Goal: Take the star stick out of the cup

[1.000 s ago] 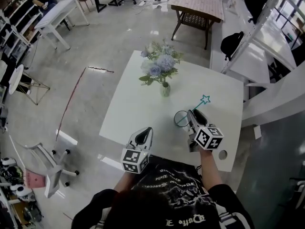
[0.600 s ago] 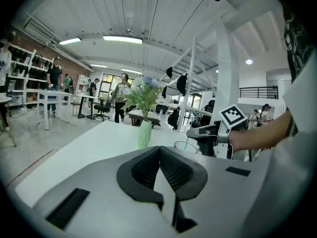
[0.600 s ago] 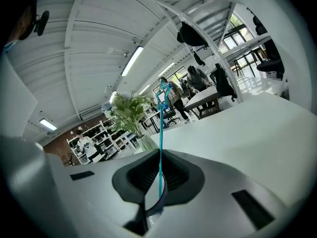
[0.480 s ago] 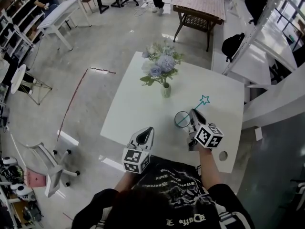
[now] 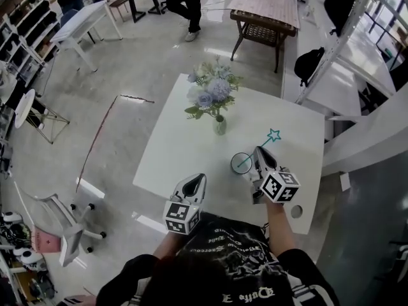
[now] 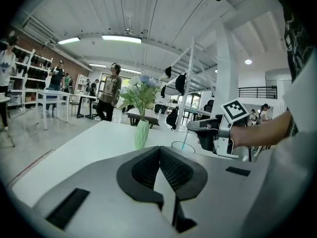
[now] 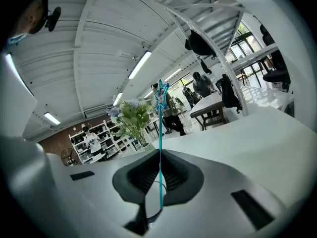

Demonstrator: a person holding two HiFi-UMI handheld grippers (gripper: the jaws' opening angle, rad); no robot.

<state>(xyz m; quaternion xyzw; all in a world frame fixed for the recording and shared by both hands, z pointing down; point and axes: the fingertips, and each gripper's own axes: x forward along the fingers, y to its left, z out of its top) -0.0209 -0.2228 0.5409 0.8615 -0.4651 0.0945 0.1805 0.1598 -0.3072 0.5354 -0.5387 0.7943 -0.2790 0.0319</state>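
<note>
Nearest, the left gripper (image 5: 194, 182) hangs at the near edge of the table (image 5: 178, 145), a smooth white square top. Its ribbed black pads are pressed together with nothing between them, set in a matte grey shell.

Just to its right and slightly further on, the right gripper (image 5: 258, 153) is clamped on the star stick (image 5: 268, 138). In the right gripper view the thin teal shaft runs straight up through the closed ribbed pads. It ends in an outlined five-pointed star.

The stick's lower end sits inside the cup (image 5: 232, 163), a clear round vessel with a thin rim. The cup stands on the table, just beside the right gripper's tips. The shaft leans out over the rim, away from the person.

Beyond the cup stands a slim pale-green glass vase (image 5: 220, 125), upright, holding soft blue and white flowers (image 5: 210, 88) with green leaves.

Furthest, off the table on the glossy grey floor, stands a dark-framed side table (image 5: 264, 8) with a pale top.
</note>
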